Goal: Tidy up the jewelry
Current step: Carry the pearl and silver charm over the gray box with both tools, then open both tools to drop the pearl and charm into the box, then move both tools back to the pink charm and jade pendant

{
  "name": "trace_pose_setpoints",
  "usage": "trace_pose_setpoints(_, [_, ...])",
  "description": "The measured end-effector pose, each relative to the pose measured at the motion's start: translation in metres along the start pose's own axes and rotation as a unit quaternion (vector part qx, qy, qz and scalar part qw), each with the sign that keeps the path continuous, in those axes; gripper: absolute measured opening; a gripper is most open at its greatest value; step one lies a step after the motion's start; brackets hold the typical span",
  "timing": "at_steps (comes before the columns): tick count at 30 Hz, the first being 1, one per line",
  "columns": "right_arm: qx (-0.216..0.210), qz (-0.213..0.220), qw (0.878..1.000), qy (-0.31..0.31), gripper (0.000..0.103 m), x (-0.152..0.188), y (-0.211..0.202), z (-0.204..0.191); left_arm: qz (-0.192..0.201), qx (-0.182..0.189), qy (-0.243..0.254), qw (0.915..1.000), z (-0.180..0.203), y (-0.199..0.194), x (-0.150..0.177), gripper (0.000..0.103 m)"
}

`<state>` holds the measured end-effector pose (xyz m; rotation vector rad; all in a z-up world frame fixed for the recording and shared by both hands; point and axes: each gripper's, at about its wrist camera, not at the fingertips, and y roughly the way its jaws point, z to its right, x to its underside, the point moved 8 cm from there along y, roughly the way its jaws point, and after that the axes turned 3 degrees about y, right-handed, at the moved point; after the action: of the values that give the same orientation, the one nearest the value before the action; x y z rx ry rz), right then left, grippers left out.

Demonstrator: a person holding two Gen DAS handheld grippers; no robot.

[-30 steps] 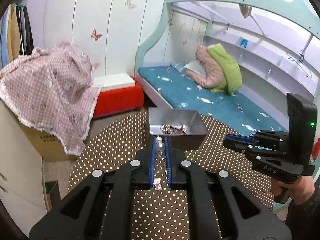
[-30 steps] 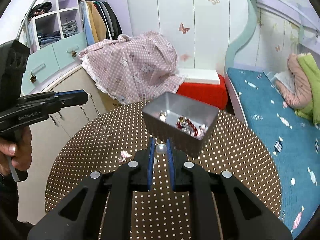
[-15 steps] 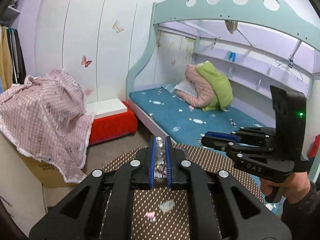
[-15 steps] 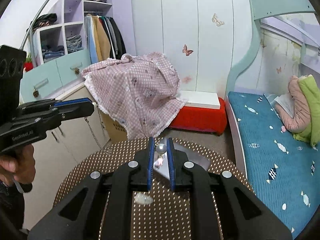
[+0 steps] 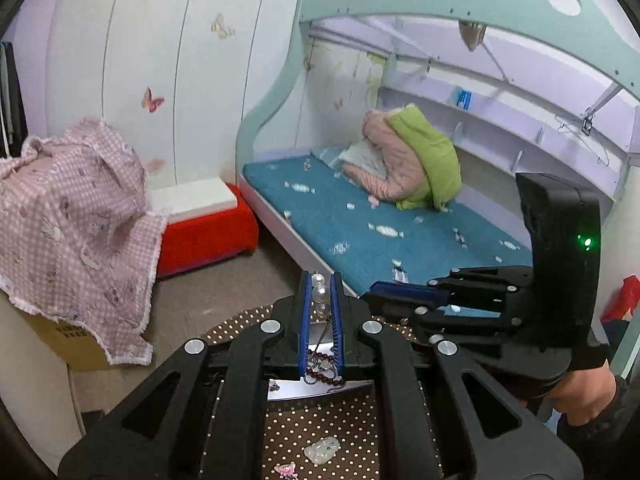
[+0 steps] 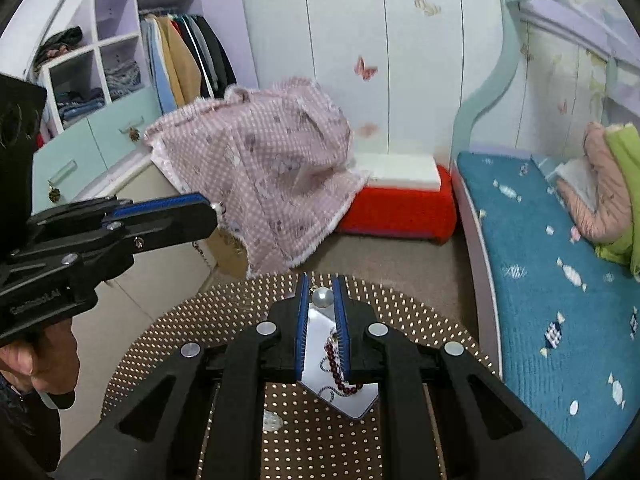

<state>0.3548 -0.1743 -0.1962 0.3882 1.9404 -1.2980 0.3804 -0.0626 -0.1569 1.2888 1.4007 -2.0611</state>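
Observation:
My left gripper [image 5: 319,285] is shut on a short string of clear pearl beads [image 5: 319,289], and a thin chain hangs down from them. Below its fingers lies the grey tray [image 5: 290,392] with a dark red bead bracelet [image 5: 322,376] in it. My right gripper [image 6: 321,286] is shut on a single pearl [image 6: 322,297] above the same tray [image 6: 354,400] and bracelet [image 6: 340,372]. Each gripper shows in the other's view: the right gripper [image 5: 378,291] at the right, the left gripper [image 6: 214,211] at the left with a chain [image 6: 236,240] dangling from its tip.
The tray stands on a round brown dotted table [image 6: 224,308]. A pale pendant [image 5: 322,449] and a small pink piece [image 5: 285,470] lie on it near me. Beyond are a pink-checked cloth over a box [image 6: 264,168], a red stool [image 6: 400,208] and a blue bed [image 5: 360,216].
Both grippers rose and moved forward with their pearls. The tray, earlier ahead of the fingertips, now lies under them. Neither grip changed.

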Motion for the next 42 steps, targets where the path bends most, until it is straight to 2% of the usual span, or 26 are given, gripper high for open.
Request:
trace_pose_setpoints(6, [0.003,-0.047,0.999,0.026,0.013,0.02,0.037,0.018,-0.049,-0.008,-0.024,0.9985,-0.015,0.047,0.027,0.01])
trace_pose_setpoints(8, [0.009,-0.053,0.997,0.046,0.026,0.024,0.043,0.027,-0.063,-0.017,-0.031,0.9974,-0.023,0.058,0.036,0.013])
trace_pose_setpoints(9, [0.011,-0.051,0.997,0.053,0.046,0.024,0.042,0.031,-0.07,-0.025,-0.033,0.9967,-0.028,0.062,0.04,0.034])
trace_pose_setpoints(10, [0.014,-0.044,0.997,0.064,0.068,0.025,0.04,0.035,-0.072,-0.034,-0.036,0.9962,-0.032,0.064,0.044,0.066])
trace_pose_setpoints(11, [0.013,-0.037,0.997,0.07,0.073,0.025,0.037,0.037,-0.067,-0.044,-0.041,0.9959,-0.037,0.063,0.046,0.081])
trace_pose_setpoints(12, [0.011,-0.033,0.997,0.073,0.076,0.023,0.036,0.038,-0.058,-0.052,-0.045,0.996,-0.04,0.06,0.047,0.091])
trace_pose_setpoints(16, [0.022,-0.012,0.997,0.079,0.094,0.021,0.024,0.041,-0.048,-0.071,-0.053,0.9949,-0.048,0.049,0.049,0.095])
trace_pose_setpoints(17, [0.025,-0.006,0.996,0.08,0.095,0.02,0.02,0.042,-0.044,-0.081,-0.049,0.9945,-0.049,0.044,0.049,0.096])
trace_pose_setpoints(22, [0.043,0.019,0.995,0.085,0.095,0.016,0.004,0.039,-0.019,-0.122,-0.031,0.9919,-0.045,0.017,0.049,0.098])
trace_pose_setpoints(28, [0.046,0.049,0.994,0.088,0.095,0.013,-0.018,0.029,0.009,-0.155,-0.019,0.9877,-0.039,-0.017,0.046,0.098])
trace_pose_setpoints(36, [0.052,0.082,0.992,0.079,0.095,0.015,-0.057,0.011,0.04,-0.173,-0.028,0.9838,-0.033,-0.061,0.047,0.098])
trace_pose_setpoints(42, [0.053,0.1,0.991,0.071,0.095,0.025,-0.079,-0.007,0.054,-0.185,-0.035,0.9805,-0.028,-0.089,0.06,0.098])
